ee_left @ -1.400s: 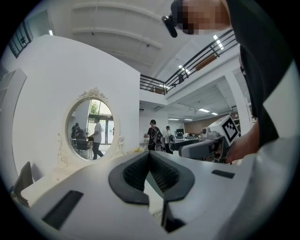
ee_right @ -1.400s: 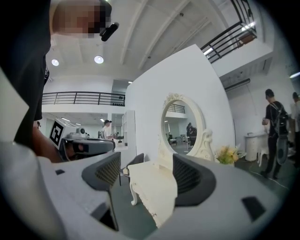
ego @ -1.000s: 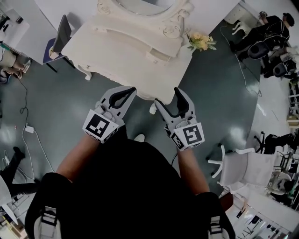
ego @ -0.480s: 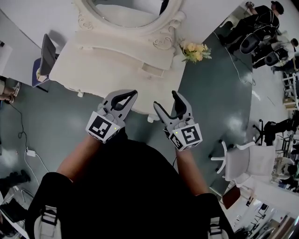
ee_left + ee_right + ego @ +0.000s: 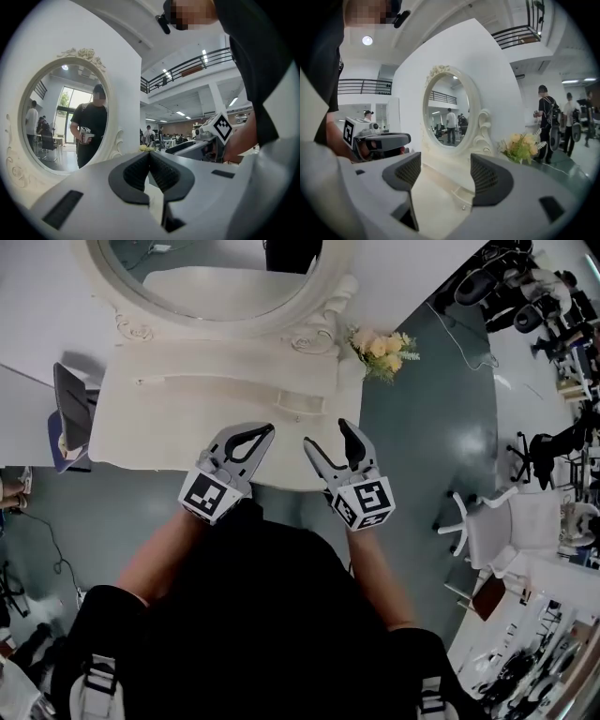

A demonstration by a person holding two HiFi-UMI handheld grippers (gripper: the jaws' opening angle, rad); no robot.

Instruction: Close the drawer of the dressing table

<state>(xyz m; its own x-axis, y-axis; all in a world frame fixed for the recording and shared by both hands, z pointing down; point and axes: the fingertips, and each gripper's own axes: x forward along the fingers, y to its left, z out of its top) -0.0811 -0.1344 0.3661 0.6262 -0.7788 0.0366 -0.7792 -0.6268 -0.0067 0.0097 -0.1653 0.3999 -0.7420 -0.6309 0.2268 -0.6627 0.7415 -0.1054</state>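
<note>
- The white desk (image 5: 159,427) stands against the wall, with an oval mirror (image 5: 216,268) in an ornate frame rising from its back.
- The drawer (image 5: 298,407) is a small one, set in the raised tier below the mirror, right of centre. It stands proud of the tier front, so it is open. Its small knob faces the person.
- The left gripper (image 5: 261,430) hovers over the front edge of the desk. In the left gripper view (image 5: 150,157) the jaws are closed tip to tip, with nothing between them.
- The right gripper (image 5: 330,440) is just beside it, also at the desk's front edge. In the right gripper view (image 5: 445,176) the jaws stand wide apart and hold nothing.
- Between the right jaws that view shows bare desk top and, further back, the drawer (image 5: 464,196). The drawer is near the jaws but clear of them.
- Neither gripper touches the drawer or the desk.
- A bunch of yellow flowers (image 5: 380,345) sits at the desk's right rear corner, beside the mirror frame.
- A dark chair (image 5: 66,418) stands at the desk's left end.
- The mirror (image 5: 65,122) reflects a person in black holding a gripper.
- The floor (image 5: 422,427) to the right of the desk is dark green and glossy.
</note>
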